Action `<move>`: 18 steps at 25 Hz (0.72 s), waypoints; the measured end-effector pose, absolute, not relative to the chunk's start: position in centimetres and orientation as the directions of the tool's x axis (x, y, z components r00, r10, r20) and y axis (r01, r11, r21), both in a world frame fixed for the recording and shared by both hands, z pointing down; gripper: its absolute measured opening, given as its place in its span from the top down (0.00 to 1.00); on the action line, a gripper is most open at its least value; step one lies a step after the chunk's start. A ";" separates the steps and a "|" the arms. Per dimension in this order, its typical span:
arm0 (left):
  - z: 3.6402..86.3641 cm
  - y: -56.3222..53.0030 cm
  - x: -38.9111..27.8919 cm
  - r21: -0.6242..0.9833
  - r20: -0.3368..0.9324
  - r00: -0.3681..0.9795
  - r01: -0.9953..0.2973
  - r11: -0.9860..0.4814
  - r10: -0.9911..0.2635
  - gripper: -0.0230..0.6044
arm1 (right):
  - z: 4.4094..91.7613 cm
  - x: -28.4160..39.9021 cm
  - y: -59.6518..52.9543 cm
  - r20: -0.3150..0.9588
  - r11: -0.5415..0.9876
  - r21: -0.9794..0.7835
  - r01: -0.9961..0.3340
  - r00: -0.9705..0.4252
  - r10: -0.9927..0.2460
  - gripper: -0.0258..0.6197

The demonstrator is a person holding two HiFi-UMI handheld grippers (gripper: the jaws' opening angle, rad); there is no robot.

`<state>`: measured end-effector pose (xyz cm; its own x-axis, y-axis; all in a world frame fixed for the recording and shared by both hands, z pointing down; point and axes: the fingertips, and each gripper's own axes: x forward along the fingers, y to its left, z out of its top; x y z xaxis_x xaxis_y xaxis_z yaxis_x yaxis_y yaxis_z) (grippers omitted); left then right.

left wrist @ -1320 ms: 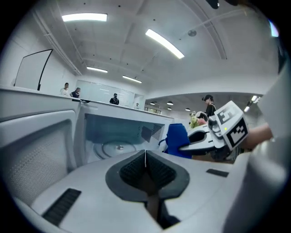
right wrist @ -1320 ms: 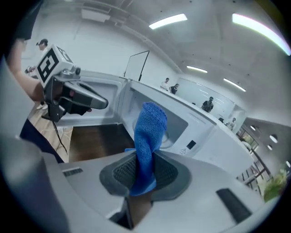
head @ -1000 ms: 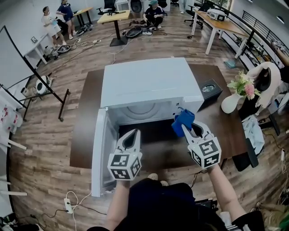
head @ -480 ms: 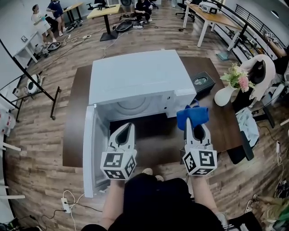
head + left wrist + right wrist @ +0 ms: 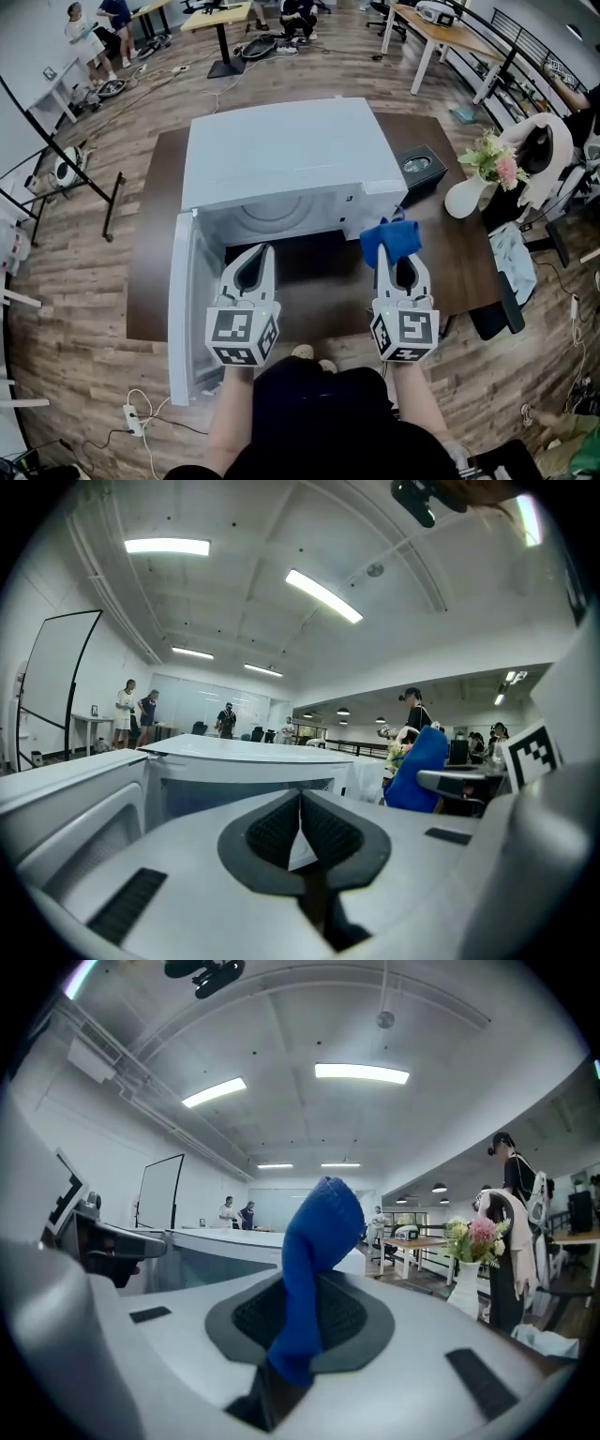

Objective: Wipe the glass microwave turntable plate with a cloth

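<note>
A white microwave (image 5: 291,155) stands on a dark table, its door (image 5: 183,309) swung open to the left. Inside the cavity a pale round turntable plate (image 5: 270,216) shows faintly. My left gripper (image 5: 262,251) hovers in front of the opening, shut with nothing between its jaws; in its own view the left gripper (image 5: 300,803) points at the microwave top. My right gripper (image 5: 394,255) hangs beside the microwave's front right corner, shut on a blue cloth (image 5: 389,236). That cloth (image 5: 317,1232) stands up from the right gripper (image 5: 309,1293) in its own view.
A black box (image 5: 419,171) sits on the table (image 5: 150,281) right of the microwave. A white vase of flowers (image 5: 471,195) stands at the table's right edge. A chair with a white garment (image 5: 539,141) is beyond it. Desks and people are far behind.
Both grippers stay in front of the open microwave with the cloth still held. The right gripper has shifted slightly left, and the left gripper has edged closer to the opening.
</note>
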<state>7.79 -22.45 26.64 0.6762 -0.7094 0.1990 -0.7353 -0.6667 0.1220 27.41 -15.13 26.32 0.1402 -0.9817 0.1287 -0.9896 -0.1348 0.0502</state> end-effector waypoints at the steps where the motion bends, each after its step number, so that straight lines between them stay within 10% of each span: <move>1: 26.7 -22.4 7.8 0.122 0.198 0.677 -0.734 -0.668 -0.709 0.95 | 26.3 27.3 -15.2 0.131 -0.127 0.063 -0.990 0.134 -0.982 0.88; 18: 26.5 -21.9 8.0 0.078 0.177 0.668 -0.741 -0.667 -0.723 0.95 | 28.4 26.8 -15.1 0.234 -0.056 0.092 -0.994 0.076 -0.969 0.88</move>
<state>8.01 -21.90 26.54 0.6683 -0.7225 0.1769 -0.7413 -0.6667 0.0777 26.78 -15.13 28.39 0.0759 -0.9693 0.2339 -0.9942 -0.0557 0.0919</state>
